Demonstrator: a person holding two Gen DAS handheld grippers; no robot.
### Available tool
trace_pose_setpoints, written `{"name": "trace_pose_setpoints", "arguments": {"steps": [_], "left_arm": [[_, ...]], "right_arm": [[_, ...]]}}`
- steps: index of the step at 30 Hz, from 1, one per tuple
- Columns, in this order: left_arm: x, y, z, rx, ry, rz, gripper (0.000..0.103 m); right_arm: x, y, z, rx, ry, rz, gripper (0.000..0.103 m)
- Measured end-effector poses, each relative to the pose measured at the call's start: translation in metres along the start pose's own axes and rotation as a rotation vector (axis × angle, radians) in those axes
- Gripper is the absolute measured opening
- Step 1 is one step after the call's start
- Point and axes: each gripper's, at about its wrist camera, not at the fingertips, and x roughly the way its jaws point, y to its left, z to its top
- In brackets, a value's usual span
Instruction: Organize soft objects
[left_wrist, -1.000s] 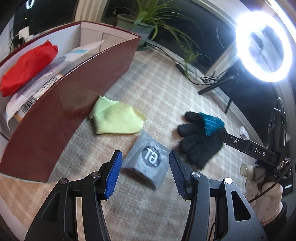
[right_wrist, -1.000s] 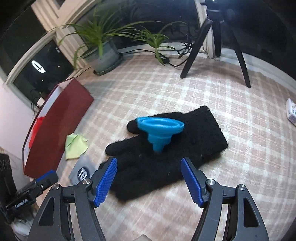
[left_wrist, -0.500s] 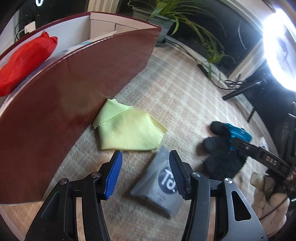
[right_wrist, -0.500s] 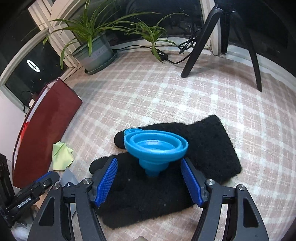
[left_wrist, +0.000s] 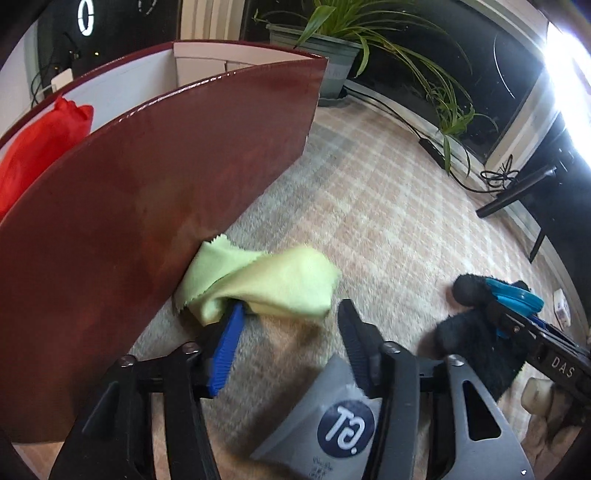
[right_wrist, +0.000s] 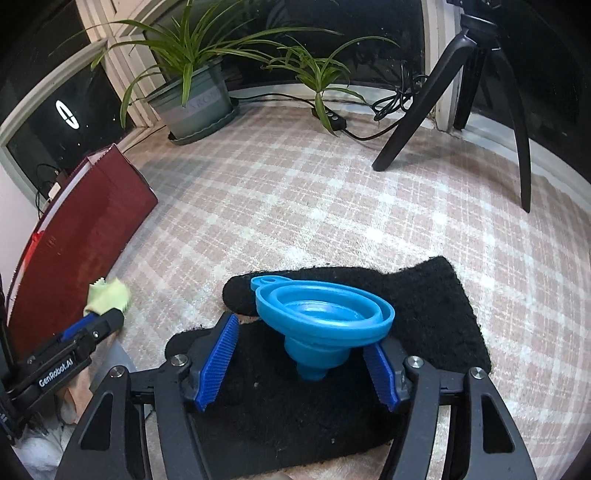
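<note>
Both grippers' jaws have just been narrowing: the left gripper (left_wrist: 291, 314) pokes the crumpled lime-green cloth (left_wrist: 266, 284) against the glossy maroon box (left_wrist: 147, 206), unpinched. The right gripper (right_wrist: 299, 354) straddles the blue collapsible funnel (right_wrist: 321, 317) (atop the fuzzy black glove (right_wrist: 424, 314)), pads apart, on checked carpet (right_wrist: 295, 206).

A plaid rug (right_wrist: 332, 206) covers the floor, with a potted plant (right_wrist: 192, 92) and black tripod (right_wrist: 480, 92) before dark windows (right_wrist: 55, 110).

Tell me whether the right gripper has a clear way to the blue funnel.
Probably yes. The right gripper already straddles the blue funnel standing on the black glove; its jaws have been closing and nothing lies between.
</note>
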Motion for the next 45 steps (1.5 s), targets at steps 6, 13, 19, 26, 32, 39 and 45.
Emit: {"name": "trace_pose_setpoints", "arguments": {"steps": [6, 13, 19, 26, 32, 39, 45], "left_arm": [[0.005, 0.003, 0.006, -0.032, -0.016, -0.006, 0.02], [0.006, 0.012, 0.008, -0.083, -0.018, -0.042, 0.01], [0.005, 0.019, 0.007, -0.086, -0.024, -0.067, 0.005], [-0.004, 0.019, -0.003, -0.014, -0.021, -0.059, 0.005], [-0.018, 0.019, -0.015, 0.034, -0.043, 0.012, 0.026], [-0.018, 0.028, -0.018, -0.016, -0.038, 0.092, 0.035], [-0.013, 0.029, -0.01, -0.127, -0.042, 0.088, 0.056]], "right_arm": [[0.002, -0.006, 0.002, 0.001, -0.011, -0.003, 0.049], [0.001, -0.013, 0.002, 0.015, -0.013, 0.008, 0.039], [-0.001, -0.014, -0.001, 0.023, -0.019, 0.018, 0.036], [-0.002, -0.016, -0.003, 0.029, -0.018, 0.033, 0.036], [-0.002, -0.018, -0.003, 0.037, -0.016, 0.048, 0.036], [-0.004, -0.018, -0.006, 0.041, -0.017, 0.054, 0.036], [-0.005, -0.016, -0.007, 0.034, -0.017, 0.052, 0.036]]}}
